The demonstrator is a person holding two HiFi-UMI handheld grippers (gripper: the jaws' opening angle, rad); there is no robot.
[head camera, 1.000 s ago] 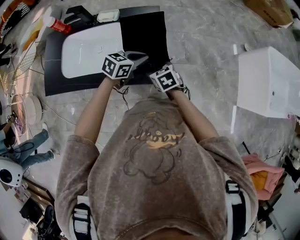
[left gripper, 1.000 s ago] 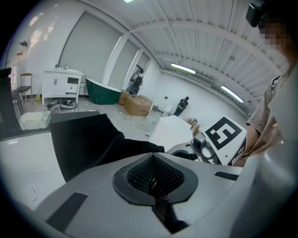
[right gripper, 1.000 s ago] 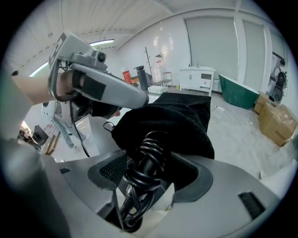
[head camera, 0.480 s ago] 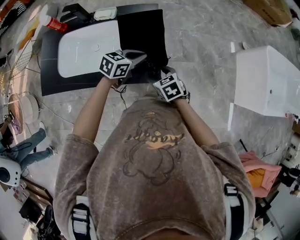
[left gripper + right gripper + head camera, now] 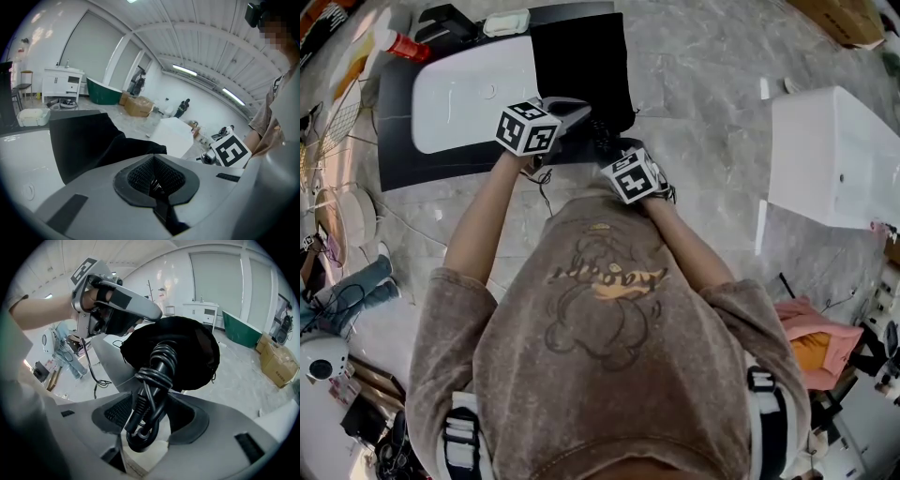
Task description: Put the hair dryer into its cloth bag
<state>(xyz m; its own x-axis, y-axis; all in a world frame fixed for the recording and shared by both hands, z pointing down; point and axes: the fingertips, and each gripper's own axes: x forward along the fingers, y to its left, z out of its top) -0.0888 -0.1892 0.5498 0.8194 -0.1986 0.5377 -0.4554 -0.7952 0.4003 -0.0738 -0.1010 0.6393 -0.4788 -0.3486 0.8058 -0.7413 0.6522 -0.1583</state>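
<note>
The black cloth bag lies on a white tub and its near rim is lifted. My left gripper is shut on that rim; in the left gripper view the bag spreads out beyond the shut left gripper. The hair dryer's head is hidden inside the bag. Its black handle, wrapped in coiled cord, sticks out of the bag mouth. It hangs between the jaws of my right gripper, which are closing, with gaps still beside the cord. The left gripper shows at upper left.
The white tub sits on a black mat on the grey marble floor. A red-capped bottle lies at the far left. A white box stands to the right. Cables and clutter lie along the left edge.
My right gripper has drawn a little toward the person's body, lower in the head view, to the right of the dark cord. The left gripper has kept its place on the bag.
</note>
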